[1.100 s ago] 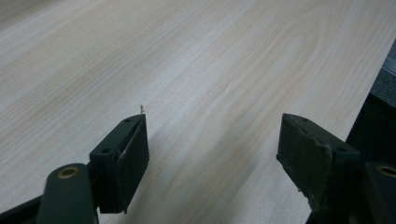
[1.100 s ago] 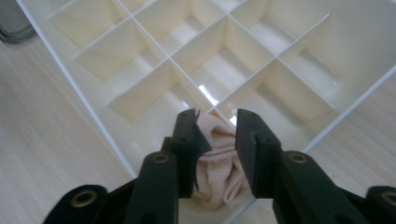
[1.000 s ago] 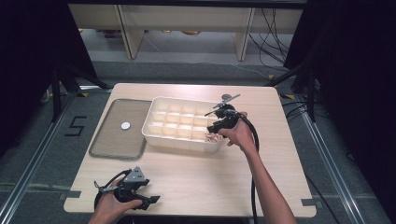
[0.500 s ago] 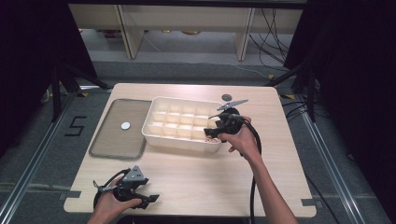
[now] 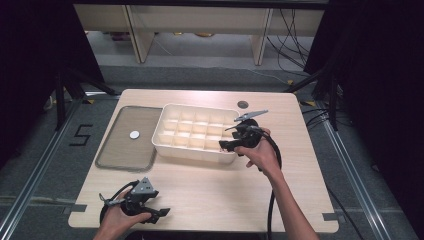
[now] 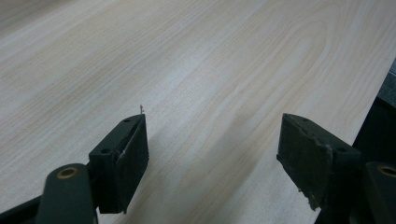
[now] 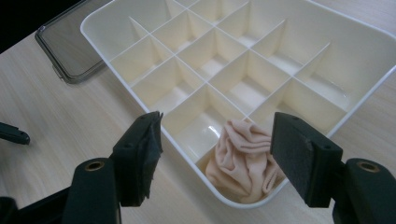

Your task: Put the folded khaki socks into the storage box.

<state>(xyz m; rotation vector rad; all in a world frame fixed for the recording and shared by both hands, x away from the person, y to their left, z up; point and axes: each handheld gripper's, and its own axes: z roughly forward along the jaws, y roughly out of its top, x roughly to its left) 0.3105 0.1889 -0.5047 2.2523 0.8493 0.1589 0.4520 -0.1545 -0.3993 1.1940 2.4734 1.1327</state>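
The wooden table (image 5: 210,190) holds a white box (image 5: 196,131) split into many little rooms, and a flat grey lid (image 5: 125,137) lies just beside it with 1 small white disc (image 5: 134,134) on top.

A soft pink cloth (image 7: 245,161) sits bunched up in the corner room of the box, the room nearest the right tongs (image 5: 231,144). The cloth is right under and between those 2 jaws, but they do not touch it. The jaws have just been opening and now stand wide apart, with nothing held, so I think the cloth has been let go there.

The left tongs (image 5: 156,214) rest far off at the near edge of the table, jaws apart over bare wood. The right hand (image 5: 260,152) is much nearer the cloth.
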